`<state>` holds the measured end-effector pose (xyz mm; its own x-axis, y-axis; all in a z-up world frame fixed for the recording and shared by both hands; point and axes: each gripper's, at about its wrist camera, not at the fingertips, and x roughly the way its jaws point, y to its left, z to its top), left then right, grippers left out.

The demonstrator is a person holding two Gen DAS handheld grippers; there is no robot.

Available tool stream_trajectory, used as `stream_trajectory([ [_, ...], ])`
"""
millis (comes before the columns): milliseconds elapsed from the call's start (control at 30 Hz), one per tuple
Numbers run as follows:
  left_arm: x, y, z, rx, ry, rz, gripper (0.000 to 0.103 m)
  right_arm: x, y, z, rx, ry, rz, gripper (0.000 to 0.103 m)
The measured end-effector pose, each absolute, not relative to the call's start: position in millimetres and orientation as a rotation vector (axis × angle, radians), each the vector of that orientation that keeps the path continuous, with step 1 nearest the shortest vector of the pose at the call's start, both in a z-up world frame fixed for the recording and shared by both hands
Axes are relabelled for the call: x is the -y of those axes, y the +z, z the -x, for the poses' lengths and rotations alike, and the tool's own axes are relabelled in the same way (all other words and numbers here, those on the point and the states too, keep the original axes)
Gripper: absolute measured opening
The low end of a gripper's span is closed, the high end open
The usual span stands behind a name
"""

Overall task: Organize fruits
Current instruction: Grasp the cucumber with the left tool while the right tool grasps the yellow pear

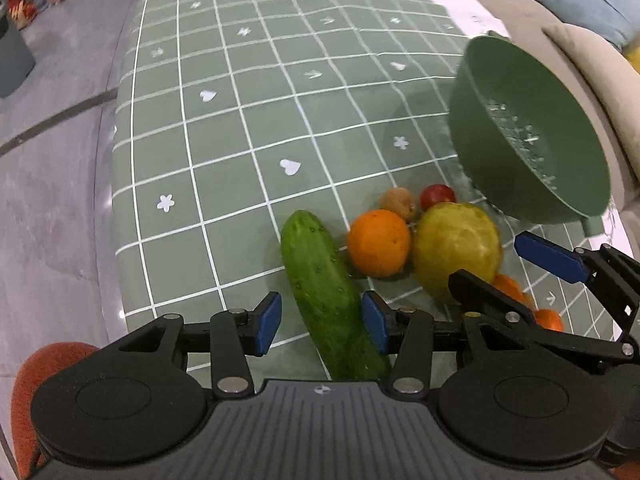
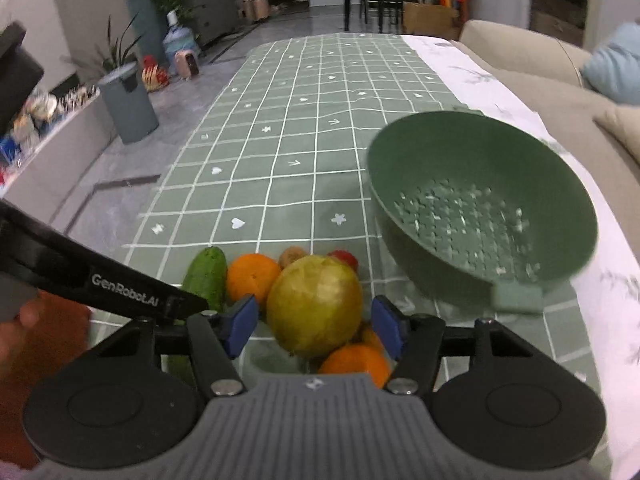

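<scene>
Two handheld grippers hovered over a cluster of produce on a table (image 1: 240, 128) covered in a green grid-patterned cloth. The left gripper (image 1: 322, 326) had its jaws released, its blue pads on either side of a cucumber (image 1: 320, 280) without touching it. The right gripper (image 2: 314, 328) was likewise spread wide, its jaws flanking a large yellow-green fruit (image 2: 314, 306) with a visible gap on each side.

The fruits lay bunched together near the table's front edge: an orange (image 1: 379, 242) sat between the cucumber and the yellow-green fruit, touching or nearly touching both, while a brown kiwi (image 1: 397, 202) and a small red fruit (image 1: 437, 196) rested just behind them. Two smaller oranges (image 2: 356, 360) sat partly hidden beneath the big fruit and the right gripper.

A green colander (image 2: 480, 208), with a perforated bottom and nothing inside, sat to the right of the pile, near the fruit; its blurred outline left it unclear whether it rested flat or was tilted. A beige sofa (image 2: 540, 76) ran along the table's far right side.
</scene>
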<state>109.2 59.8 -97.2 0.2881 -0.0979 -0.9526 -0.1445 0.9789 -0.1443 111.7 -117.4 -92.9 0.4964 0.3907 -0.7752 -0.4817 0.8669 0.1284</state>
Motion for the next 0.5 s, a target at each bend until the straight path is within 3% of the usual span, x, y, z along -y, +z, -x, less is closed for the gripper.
stream_trajectory([
  [200,-67,-105,-117,-1.306,0.001,0.3,0.057,111,-110,-124,-0.93,0.568,0.146,0.066],
  [400,-67,-113,-122,-1.326,0.004,0.331,0.057,102,-121,-125,-0.934,0.583,0.178,0.063],
  [500,-68,-114,-122,-1.324,-0.004,0.336,0.051,100,-123,-124,-0.918,0.582,0.2,0.062],
])
